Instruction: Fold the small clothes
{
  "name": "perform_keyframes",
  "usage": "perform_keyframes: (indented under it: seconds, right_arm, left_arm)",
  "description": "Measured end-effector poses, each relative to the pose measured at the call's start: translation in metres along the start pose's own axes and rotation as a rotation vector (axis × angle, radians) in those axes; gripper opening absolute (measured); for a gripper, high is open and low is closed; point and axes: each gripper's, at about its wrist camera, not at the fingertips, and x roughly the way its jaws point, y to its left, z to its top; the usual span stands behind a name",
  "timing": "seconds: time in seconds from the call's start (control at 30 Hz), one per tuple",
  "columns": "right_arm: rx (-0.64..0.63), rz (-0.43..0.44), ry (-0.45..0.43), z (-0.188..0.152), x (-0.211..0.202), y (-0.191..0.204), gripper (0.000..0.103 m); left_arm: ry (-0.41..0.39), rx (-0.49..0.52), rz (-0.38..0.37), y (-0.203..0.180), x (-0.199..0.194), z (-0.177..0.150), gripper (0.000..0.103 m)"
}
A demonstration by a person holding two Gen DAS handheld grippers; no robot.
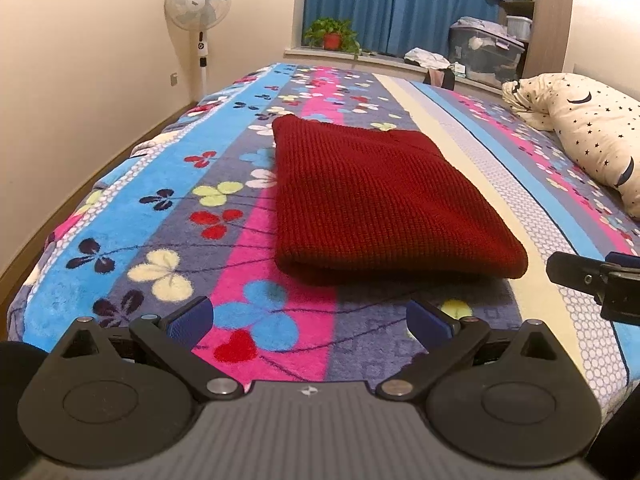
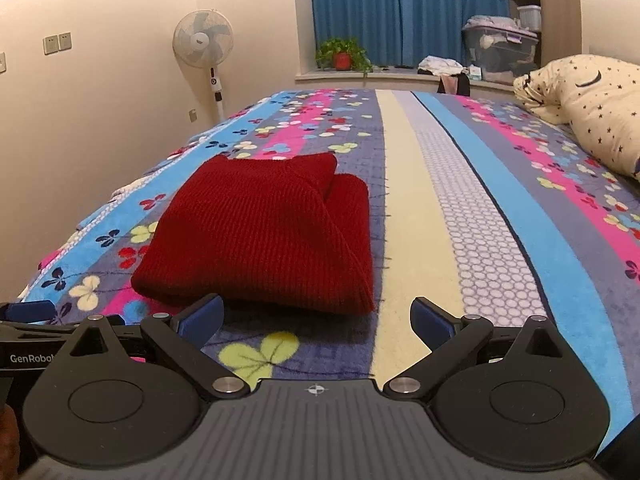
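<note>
A dark red knitted garment [image 1: 372,200] lies folded into a thick rectangle on the flowered bed blanket [image 1: 168,216]. My left gripper [image 1: 310,320] hovers open just short of its near folded edge, nothing between the blue pads. In the right wrist view the same red garment [image 2: 264,236] sits ahead and to the left, and my right gripper [image 2: 318,318] is open with its left pad close to the near edge. The right gripper also pokes into the left wrist view at the right border [image 1: 600,280]; the left gripper shows at the left border [image 2: 28,336].
A star-print pillow [image 2: 592,116] lies at the bed's right side. A standing fan [image 1: 199,12] stands by the wall on the left. A window ledge at the back carries a potted plant [image 1: 332,36], clothes and a storage bin [image 1: 484,56]. The bed's left edge drops off near the wall.
</note>
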Motion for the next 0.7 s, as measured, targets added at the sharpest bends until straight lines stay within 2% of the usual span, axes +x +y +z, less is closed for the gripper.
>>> perform_keyframes:
  seconds: [0.7]
  right_arm:
    - [-0.019, 0.022, -0.022, 0.0, -0.0035, 0.0034, 0.099]
  left_arm:
    - [-0.01, 0.007, -0.002, -0.0006, -0.0004, 0.0006, 0.103]
